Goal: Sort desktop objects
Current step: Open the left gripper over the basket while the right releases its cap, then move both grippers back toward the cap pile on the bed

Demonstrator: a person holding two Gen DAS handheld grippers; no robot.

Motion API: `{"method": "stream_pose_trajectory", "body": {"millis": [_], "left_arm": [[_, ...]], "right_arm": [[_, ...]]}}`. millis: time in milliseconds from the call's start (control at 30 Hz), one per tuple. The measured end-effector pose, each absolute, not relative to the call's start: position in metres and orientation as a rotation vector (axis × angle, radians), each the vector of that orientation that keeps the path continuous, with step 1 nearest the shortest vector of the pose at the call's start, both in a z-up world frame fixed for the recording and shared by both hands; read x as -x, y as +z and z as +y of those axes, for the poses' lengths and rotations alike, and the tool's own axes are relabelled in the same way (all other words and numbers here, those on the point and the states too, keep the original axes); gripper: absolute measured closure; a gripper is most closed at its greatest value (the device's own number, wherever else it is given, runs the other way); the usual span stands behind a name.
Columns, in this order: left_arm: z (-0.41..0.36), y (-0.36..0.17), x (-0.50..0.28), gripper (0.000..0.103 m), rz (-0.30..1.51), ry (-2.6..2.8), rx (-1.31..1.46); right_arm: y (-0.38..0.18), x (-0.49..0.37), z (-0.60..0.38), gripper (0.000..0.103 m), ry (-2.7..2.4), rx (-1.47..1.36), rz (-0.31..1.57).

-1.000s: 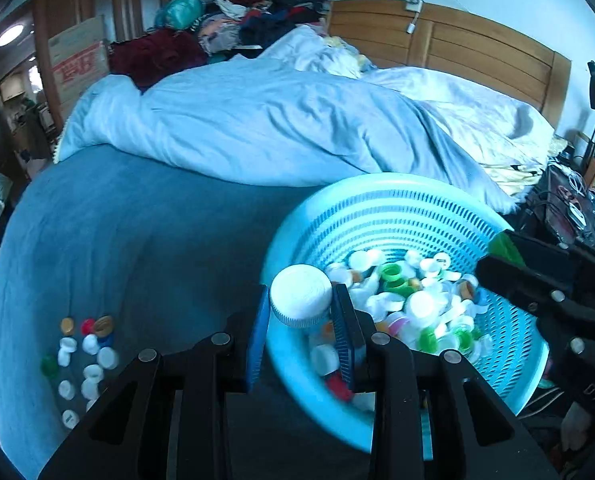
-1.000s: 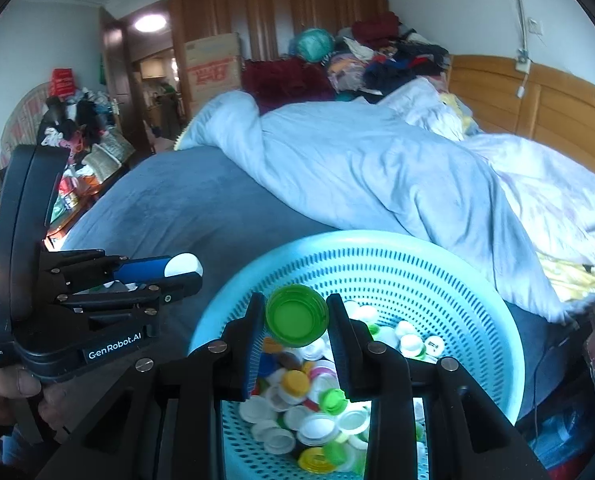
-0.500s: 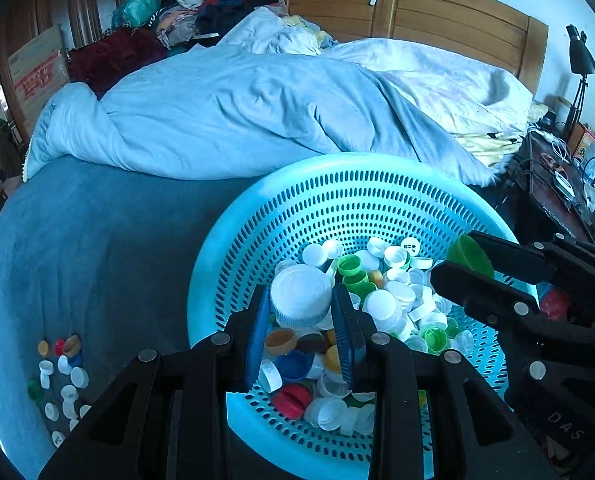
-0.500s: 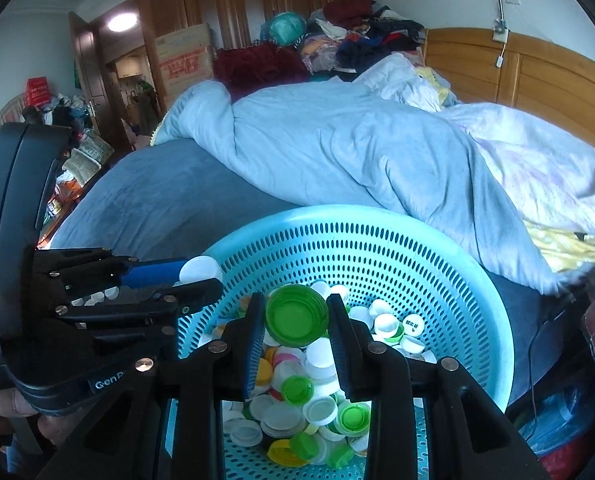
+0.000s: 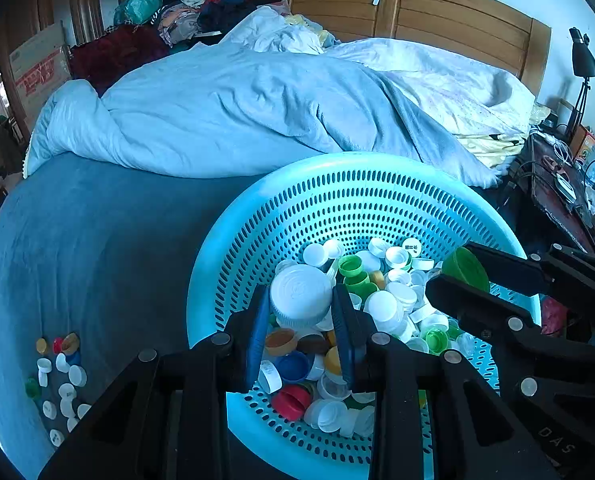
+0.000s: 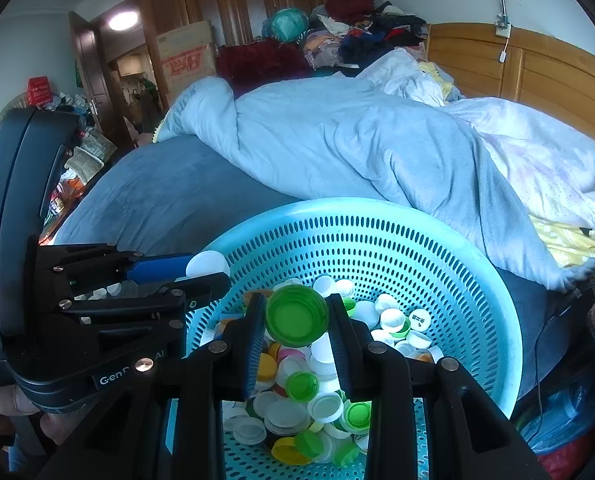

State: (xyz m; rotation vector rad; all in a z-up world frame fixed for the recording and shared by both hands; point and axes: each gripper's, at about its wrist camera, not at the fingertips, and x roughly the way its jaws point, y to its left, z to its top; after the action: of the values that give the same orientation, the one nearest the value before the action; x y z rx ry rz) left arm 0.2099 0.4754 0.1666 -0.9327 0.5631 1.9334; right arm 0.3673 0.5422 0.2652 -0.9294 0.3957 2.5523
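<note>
A light-blue perforated basket (image 5: pixel 337 200) (image 6: pixel 417 240) sits on the bed, holding several bottle caps in white, green, yellow, red and blue. My left gripper (image 5: pixel 300 300) is shut on a large white ribbed cap (image 5: pixel 299 294), held over the caps in the basket. My right gripper (image 6: pixel 296 316) is shut on a green cap (image 6: pixel 296 315), open side toward the camera, also above the basket. In the left wrist view the right gripper (image 5: pixel 463 276) with its green cap (image 5: pixel 465 268) shows at the right. In the right wrist view the left gripper (image 6: pixel 207 270) with its white cap (image 6: pixel 207 265) shows at the left.
A small group of loose caps (image 5: pixel 57 376) lies on the dark blue sheet (image 5: pixel 97 248) left of the basket. A bunched light-blue duvet (image 5: pixel 237 112) lies behind it. A wooden headboard (image 5: pixel 437 12), a black lamp (image 5: pixel 583 56) and a cluttered side table (image 5: pixel 565 188) stand at the right.
Both grippers have come from the basket's edge to above the caps inside it, each still holding its cap. The basket now fills more of both views.
</note>
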Motion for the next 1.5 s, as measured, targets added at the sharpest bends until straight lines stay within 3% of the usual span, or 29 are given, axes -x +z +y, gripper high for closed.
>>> {"method": "stream_pose_trajectory", "body": {"millis": [167,233,267,333,400,700,867,1100,1267,1400,1500], "left_arm": [[0.474,0.167,-0.21,0.077,0.555,1.932,0.928],[0.474,0.167,-0.211,0.075,0.548,1.927,0.925],[0.473,0.168,-0.21,0.069,0.547,1.932,0.926],[0.47,0.169,-0.208,0.06,0.537,1.949,0.918],[0.466,0.17,-0.205,0.059,0.533,1.96,0.912],[0.358,0.128,-0.137,0.058,0.52,2.149,0.998],[0.259,0.099,-0.086,0.058,0.351,2.253,1.107],[0.137,0.043,-0.04,0.058,0.258,2.41,1.41],[0.021,0.053,-0.038,0.058,-0.169,2.727,1.379],[0.047,0.04,-0.054,0.06,0.096,2.585,1.342],[0.086,0.037,-0.075,0.058,0.151,2.41,1.235]], "right_arm": [[0.265,-0.367,0.541,0.069,2.55,0.927,0.399],[0.265,-0.367,0.543,0.062,2.545,0.917,0.407],[0.265,-0.368,0.544,0.054,2.533,0.908,0.408],[0.266,-0.37,0.545,0.048,2.532,0.902,0.422],[0.269,-0.37,0.544,0.039,2.534,0.894,0.42],[0.275,-0.361,0.513,0.031,2.612,0.902,0.378],[0.271,-0.348,0.492,0.031,2.655,0.938,0.341],[0.263,-0.324,0.465,0.03,2.695,1.006,0.301],[0.264,-0.31,0.442,0.026,2.732,1.032,0.253],[0.247,-0.283,0.408,0.026,2.79,1.146,0.213],[0.24,-0.269,0.382,0.026,2.843,1.199,0.202]]}}
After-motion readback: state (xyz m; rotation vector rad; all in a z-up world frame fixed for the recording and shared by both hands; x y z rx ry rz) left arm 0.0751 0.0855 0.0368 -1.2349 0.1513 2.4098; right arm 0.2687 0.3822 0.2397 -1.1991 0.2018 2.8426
